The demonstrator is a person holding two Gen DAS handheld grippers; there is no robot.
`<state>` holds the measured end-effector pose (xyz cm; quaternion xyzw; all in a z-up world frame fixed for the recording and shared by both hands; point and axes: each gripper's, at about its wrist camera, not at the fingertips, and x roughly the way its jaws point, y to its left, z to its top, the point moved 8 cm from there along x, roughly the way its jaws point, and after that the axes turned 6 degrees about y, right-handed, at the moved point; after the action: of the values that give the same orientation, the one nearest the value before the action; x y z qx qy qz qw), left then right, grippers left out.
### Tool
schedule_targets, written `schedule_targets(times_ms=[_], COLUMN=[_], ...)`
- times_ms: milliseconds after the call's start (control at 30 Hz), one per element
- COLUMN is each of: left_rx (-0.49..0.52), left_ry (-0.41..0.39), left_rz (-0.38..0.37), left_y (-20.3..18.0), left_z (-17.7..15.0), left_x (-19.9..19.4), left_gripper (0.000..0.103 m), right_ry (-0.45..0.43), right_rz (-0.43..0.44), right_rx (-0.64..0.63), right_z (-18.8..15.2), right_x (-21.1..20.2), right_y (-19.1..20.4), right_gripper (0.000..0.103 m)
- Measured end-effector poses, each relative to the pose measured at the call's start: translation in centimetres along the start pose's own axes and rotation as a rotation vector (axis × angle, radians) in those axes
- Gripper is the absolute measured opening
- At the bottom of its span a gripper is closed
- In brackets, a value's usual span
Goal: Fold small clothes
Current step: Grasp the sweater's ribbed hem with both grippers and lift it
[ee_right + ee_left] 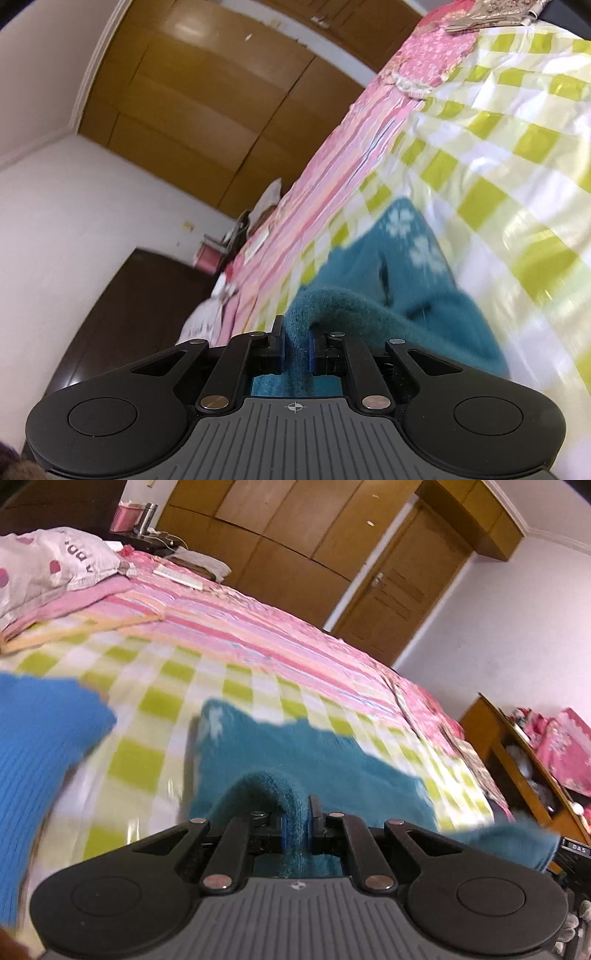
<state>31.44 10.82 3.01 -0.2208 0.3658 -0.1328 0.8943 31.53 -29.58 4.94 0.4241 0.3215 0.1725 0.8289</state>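
Two grips, one garment: my left gripper [298,821] has its jaws pinched tight on a fuzzy fold of the teal garment [295,760], and my right gripper [295,345] clamps another fold of that same cloth [417,295] between its blue pads. Its pinched edges are raised in my jaws while the rest trails down onto the green-and-white checked sheet [155,709] spread over the bed [280,627]. Pale flower shapes show on the fabric. A blue ribbed knit [40,746] lies on the sheet to the left, blurred.
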Motion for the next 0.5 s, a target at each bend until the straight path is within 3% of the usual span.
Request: schedule_targets(times_ms=[200, 400, 500], left_rx=[0.006, -0.023, -0.057], left_ry=[-0.016, 0.045, 0.052], left_rz=[0.071, 0.131, 0.124], left_y=[1.7, 4.0, 4.7], left_z=[4.1, 4.1, 4.1], left_x=[6.1, 10.8, 11.6], left_gripper=[0.015, 0.015, 0.018], right_ry=[-0.045, -0.025, -0.016], right_rz=[-0.067, -0.17, -0.194], right_rx=[0.039, 0.095, 0.116], right_z=[4.5, 5.6, 5.5], right_x=[6.3, 11.6, 12.9], right_y=[-1.9, -5.8, -7.2], right_gripper=[0.012, 0.012, 0.015])
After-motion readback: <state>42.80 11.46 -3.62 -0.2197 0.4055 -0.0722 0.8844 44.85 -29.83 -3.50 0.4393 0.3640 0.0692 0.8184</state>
